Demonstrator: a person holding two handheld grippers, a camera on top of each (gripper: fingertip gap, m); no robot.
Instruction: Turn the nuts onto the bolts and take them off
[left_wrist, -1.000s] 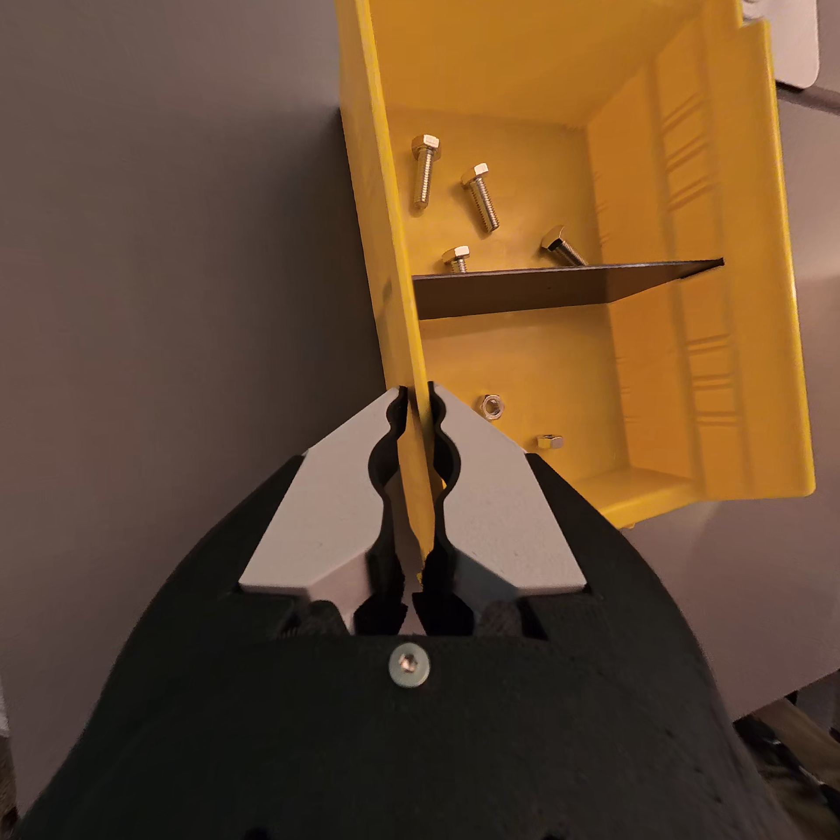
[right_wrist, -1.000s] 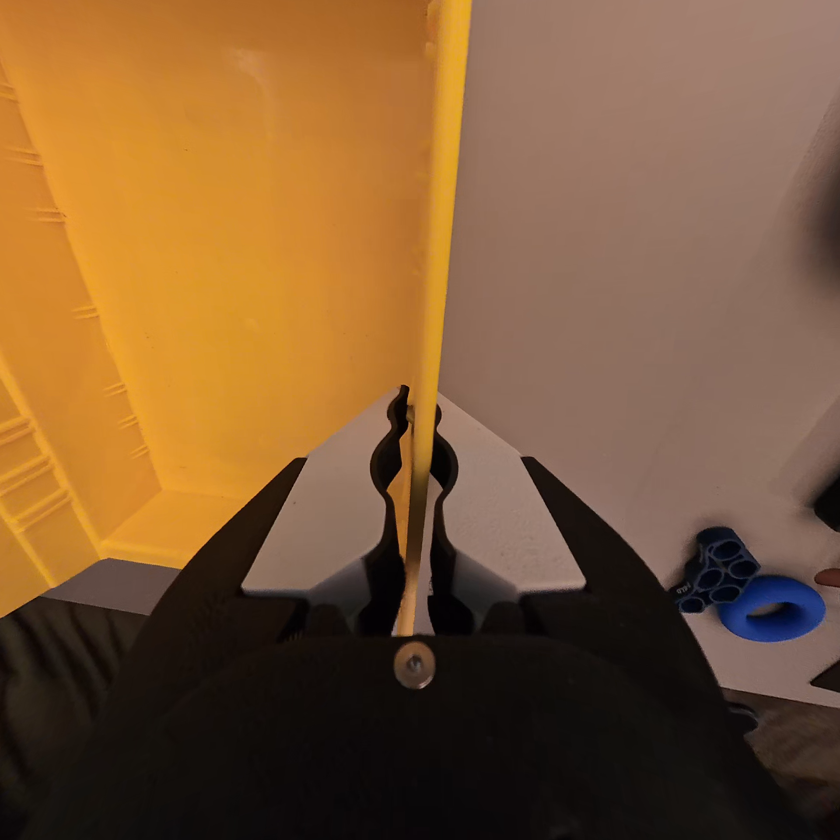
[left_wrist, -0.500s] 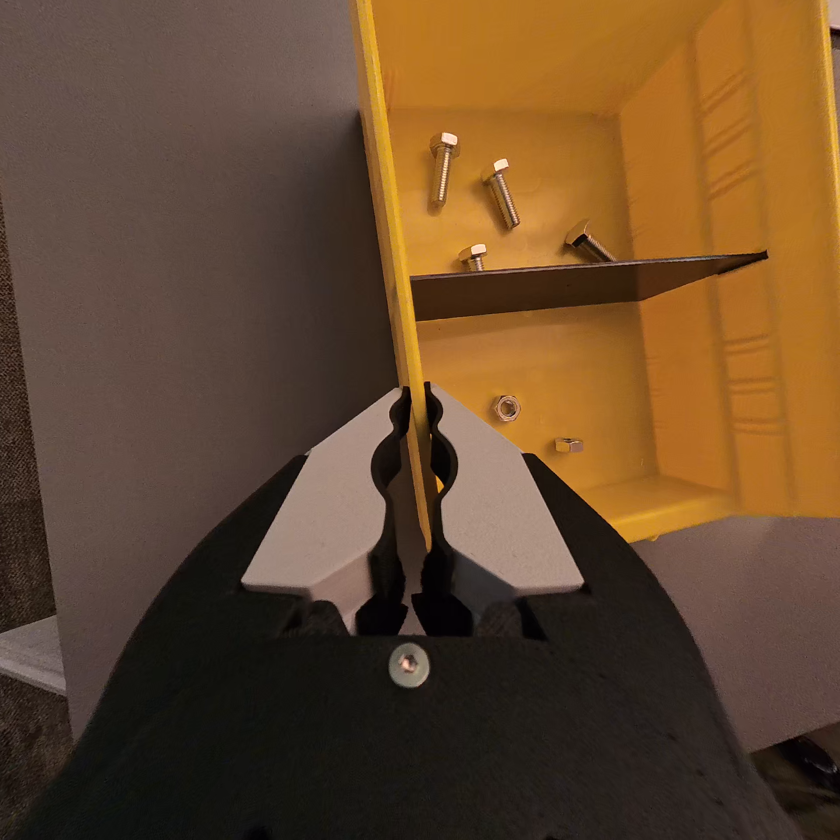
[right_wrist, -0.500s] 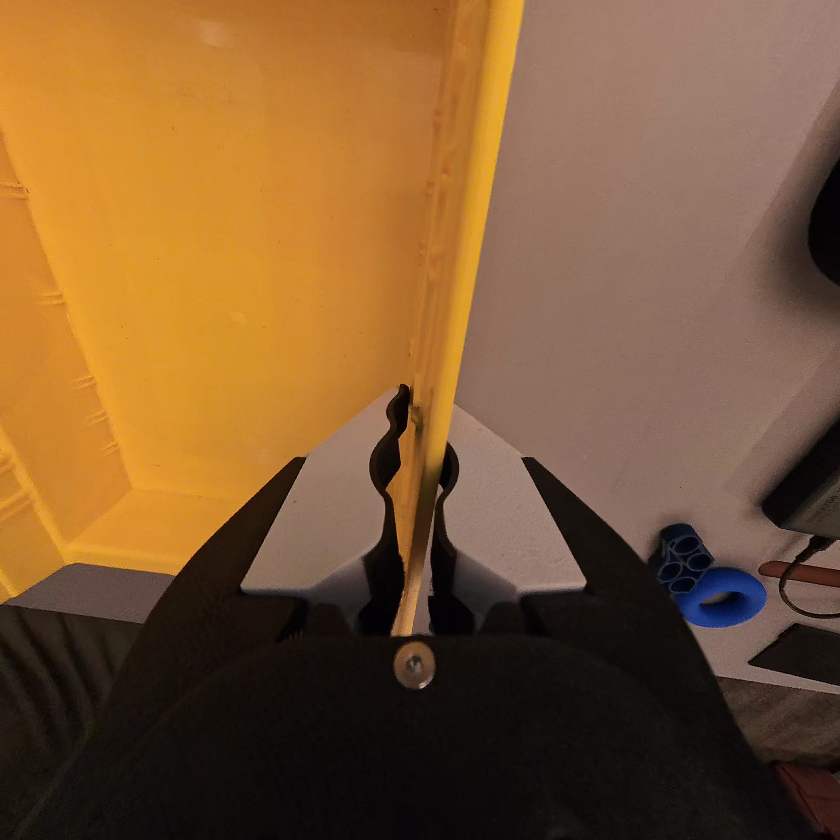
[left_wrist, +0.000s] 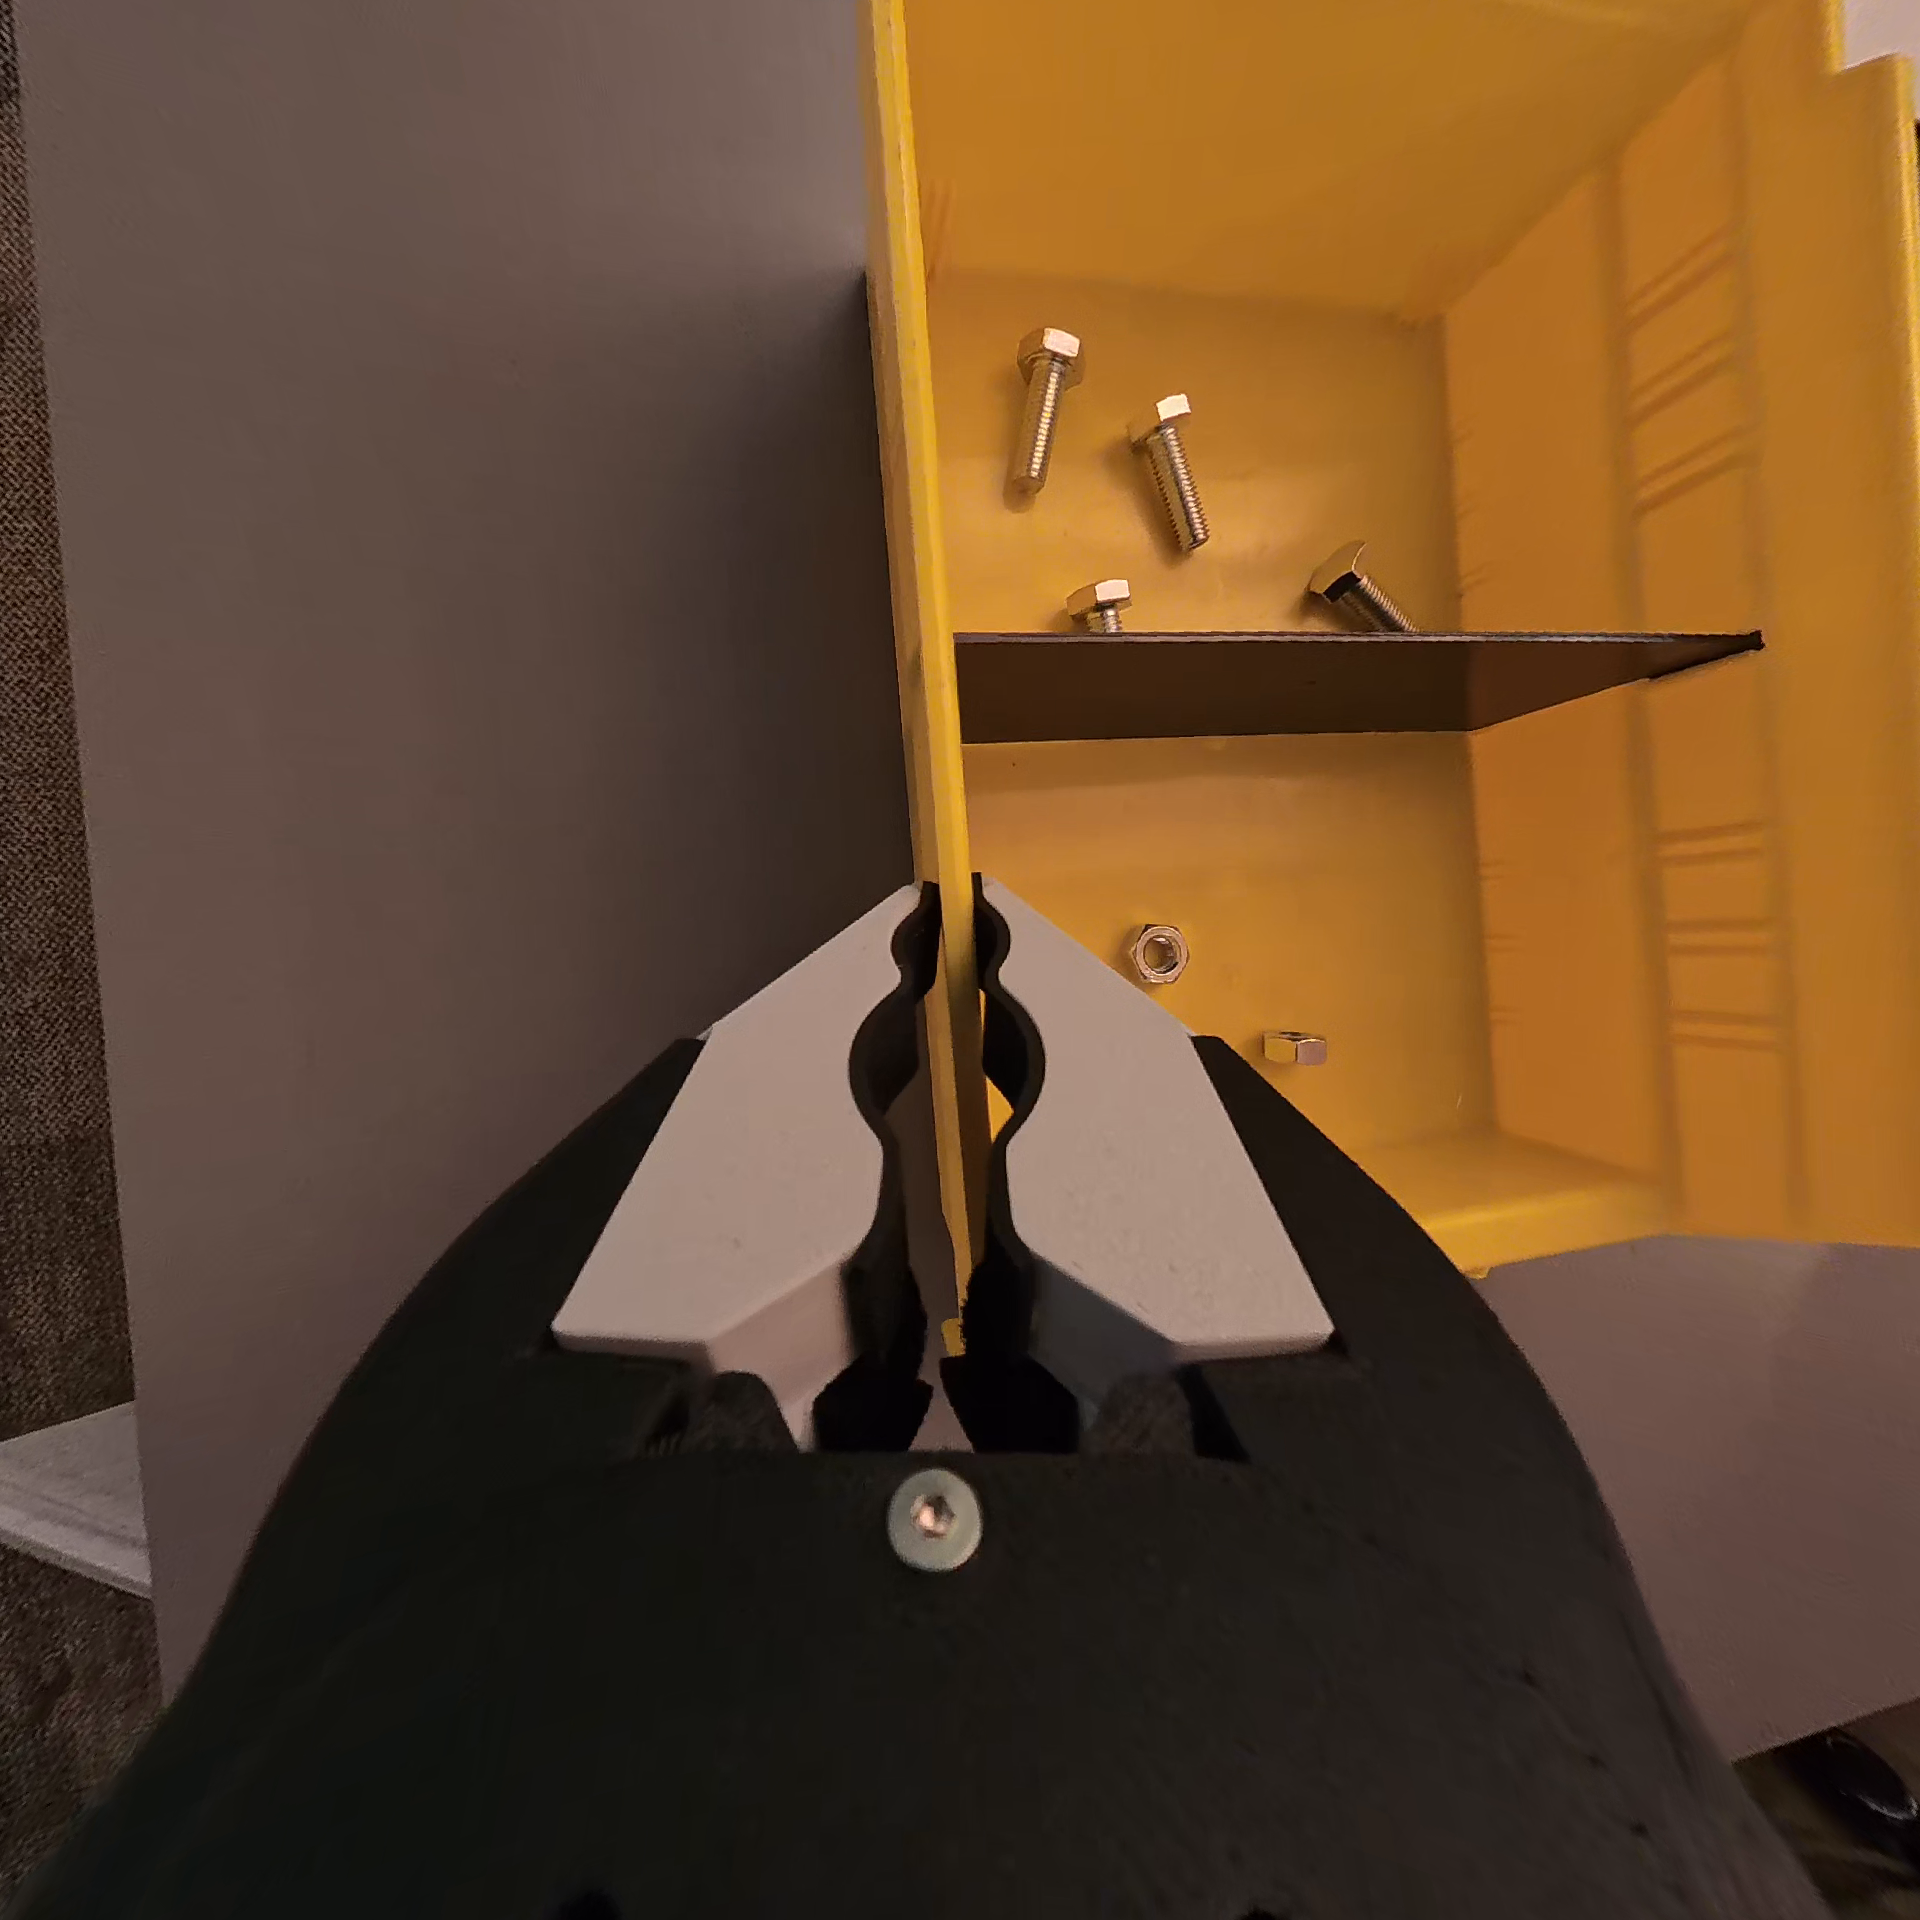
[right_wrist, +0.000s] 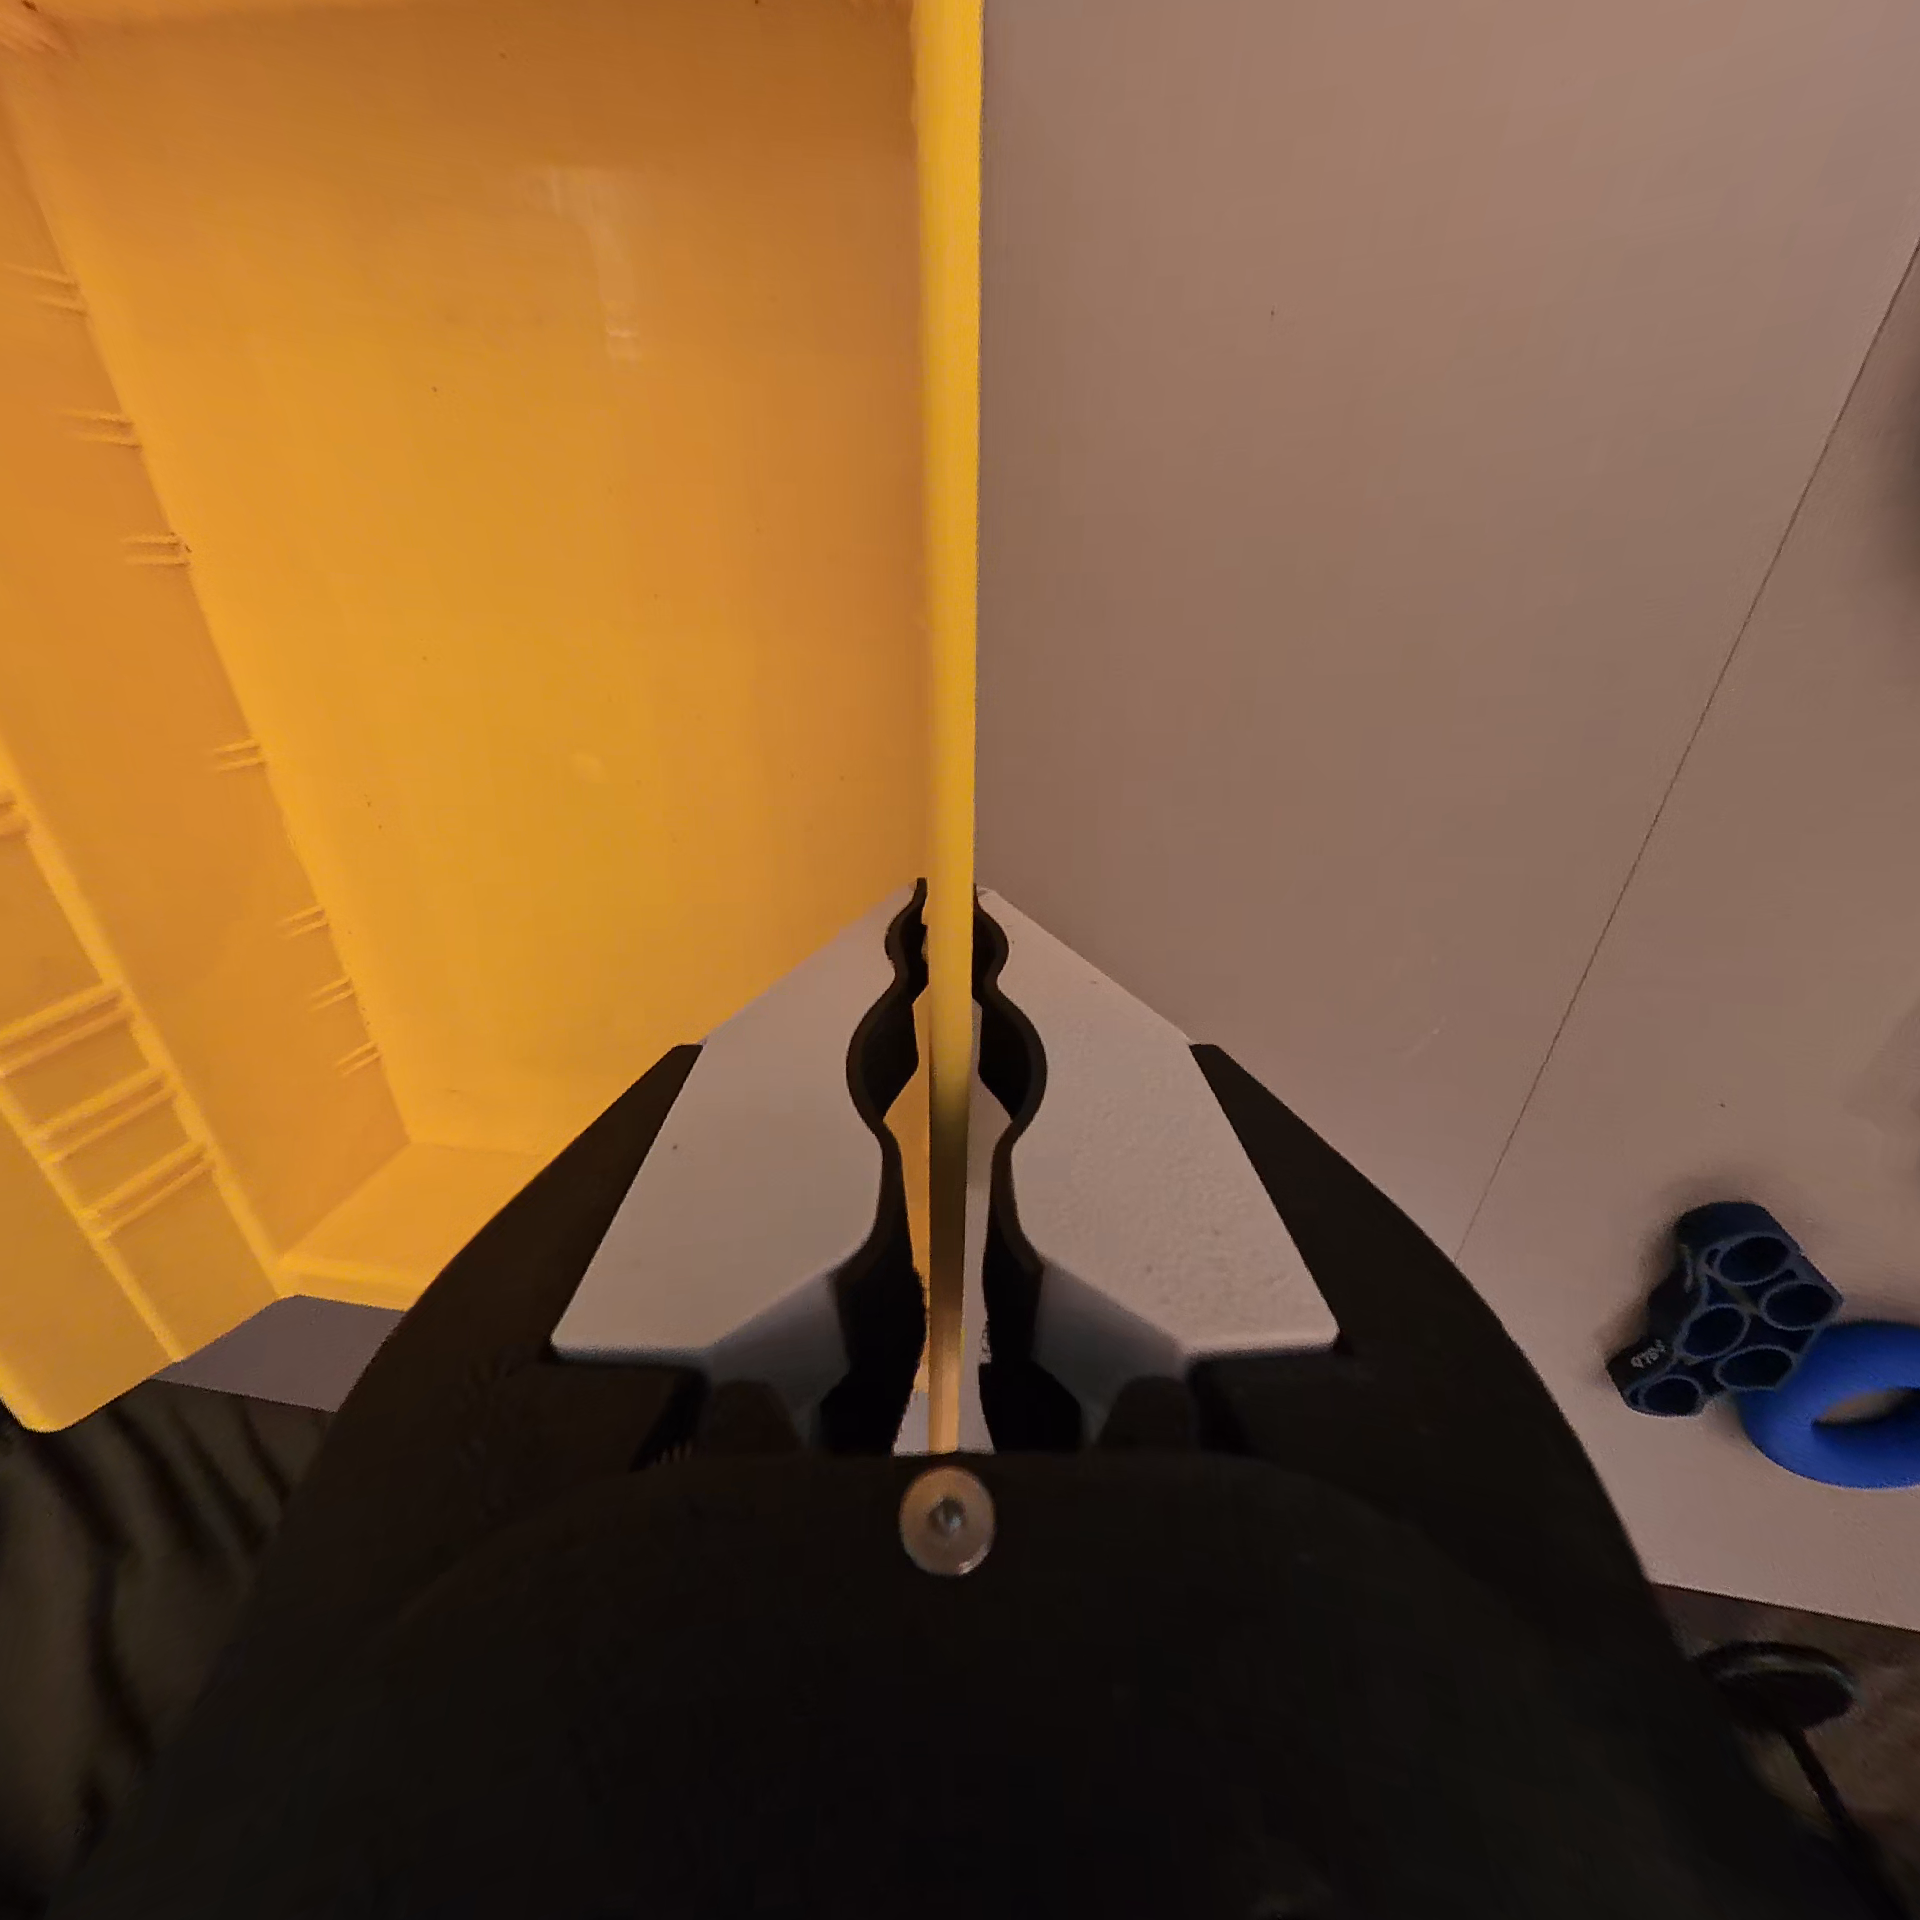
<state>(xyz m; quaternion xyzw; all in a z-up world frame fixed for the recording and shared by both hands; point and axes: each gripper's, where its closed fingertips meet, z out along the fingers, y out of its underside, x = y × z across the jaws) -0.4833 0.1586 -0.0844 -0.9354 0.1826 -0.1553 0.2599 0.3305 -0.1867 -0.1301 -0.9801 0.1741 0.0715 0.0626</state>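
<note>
A yellow plastic bin (left_wrist: 1558, 831) stands on a white table, split by a dark divider (left_wrist: 1299, 681). Several steel bolts (left_wrist: 1044, 421) lie in the far compartment. Two nuts (left_wrist: 1158, 951) lie in the near compartment, the second nut (left_wrist: 1294, 1047) closer to the front. My left gripper (left_wrist: 948, 904) is shut on the bin's left wall. My right gripper (right_wrist: 948, 904) is shut on the bin's right wall (right_wrist: 951, 468). In the right wrist view only the bin's inner wall (right_wrist: 468, 623) shows, and the bolts and nuts are hidden.
The white table (left_wrist: 468, 623) runs to the left of the bin, with its edge and carpet at the far left. In the right wrist view a blue ring (right_wrist: 1860, 1403) and a blue honeycomb block (right_wrist: 1725, 1320) lie on the table (right_wrist: 1403, 623) at the right. Some 90 centimetres of space lies between my two pairs of fingers.
Both views have shifted while the grip on the bin's walls stays. The bin sits further right in the left wrist view. The blue parts have moved right in the right wrist view.
</note>
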